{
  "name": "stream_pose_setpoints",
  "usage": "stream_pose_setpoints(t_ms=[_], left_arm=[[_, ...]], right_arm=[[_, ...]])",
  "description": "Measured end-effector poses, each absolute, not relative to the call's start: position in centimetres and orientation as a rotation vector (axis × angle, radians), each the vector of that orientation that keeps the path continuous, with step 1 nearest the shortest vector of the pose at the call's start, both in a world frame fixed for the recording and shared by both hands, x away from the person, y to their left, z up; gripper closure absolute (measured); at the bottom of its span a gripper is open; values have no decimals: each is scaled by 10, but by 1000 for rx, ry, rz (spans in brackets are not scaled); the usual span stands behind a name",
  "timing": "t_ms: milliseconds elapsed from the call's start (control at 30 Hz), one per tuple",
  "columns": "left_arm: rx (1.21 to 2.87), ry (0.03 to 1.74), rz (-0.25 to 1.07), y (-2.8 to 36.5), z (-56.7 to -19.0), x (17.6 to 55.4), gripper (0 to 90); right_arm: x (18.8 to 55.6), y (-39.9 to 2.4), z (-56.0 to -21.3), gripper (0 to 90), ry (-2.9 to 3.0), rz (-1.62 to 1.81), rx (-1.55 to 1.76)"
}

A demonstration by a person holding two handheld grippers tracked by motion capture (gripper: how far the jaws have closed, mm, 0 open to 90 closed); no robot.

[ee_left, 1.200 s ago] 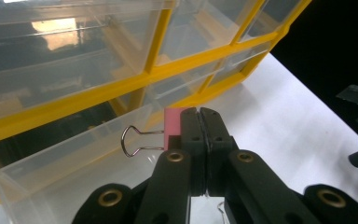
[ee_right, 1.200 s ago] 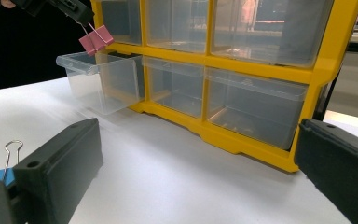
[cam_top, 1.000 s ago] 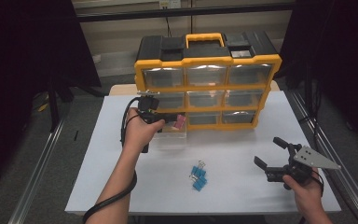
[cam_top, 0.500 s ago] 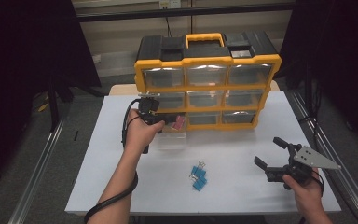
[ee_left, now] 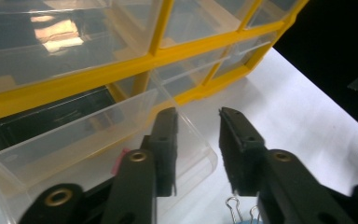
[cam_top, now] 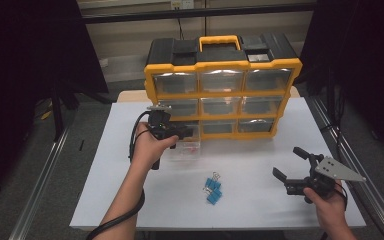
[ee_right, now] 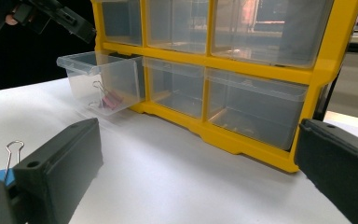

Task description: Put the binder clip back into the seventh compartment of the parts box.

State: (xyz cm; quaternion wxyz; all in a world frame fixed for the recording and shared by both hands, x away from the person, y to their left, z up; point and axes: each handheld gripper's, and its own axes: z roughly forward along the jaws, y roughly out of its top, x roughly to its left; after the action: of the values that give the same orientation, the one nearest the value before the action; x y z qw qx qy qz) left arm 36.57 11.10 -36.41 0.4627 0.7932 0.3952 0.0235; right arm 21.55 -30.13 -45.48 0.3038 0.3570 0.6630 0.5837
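White and smooth, the tabletop (cam_top: 260,200) carried a cluster of blue binder clips (cam_top: 212,189) near its middle, small springy steel things that looked light and best pinched across the flat body, while at the near right the right gripper (cam_top: 291,166) waited with its jaws wide apart on nothing. Farther off at the left, the left gripper (cam_top: 186,132) had just been opening its jaws over the clear drawer (ee_right: 101,81), the front wall between them but unpressed. Pulled out of the yellow organiser (cam_top: 223,95), that drawer held a pink clip (ee_right: 108,101) and seemed thin, stiff, slippery plastic, safest taken by its front lip.
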Motion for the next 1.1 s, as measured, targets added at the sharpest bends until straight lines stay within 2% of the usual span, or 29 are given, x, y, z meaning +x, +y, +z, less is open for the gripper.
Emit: stream_pose_setpoints(t_ms=[500, 800, 1100], left_arm=[[1972, 878, 23, 102, -369, 346, 480], [1952, 852, 4, 96, -376, 337, 308], [1971, 817, -8, 91, -383, 330, 209]], right_arm=[[215, -301, -455, 4, 1757, 1551, 939], [215, -301, -455, 4, 1757, 1551, 940], [216, -300, -455, 4, 1753, 1550, 946]])
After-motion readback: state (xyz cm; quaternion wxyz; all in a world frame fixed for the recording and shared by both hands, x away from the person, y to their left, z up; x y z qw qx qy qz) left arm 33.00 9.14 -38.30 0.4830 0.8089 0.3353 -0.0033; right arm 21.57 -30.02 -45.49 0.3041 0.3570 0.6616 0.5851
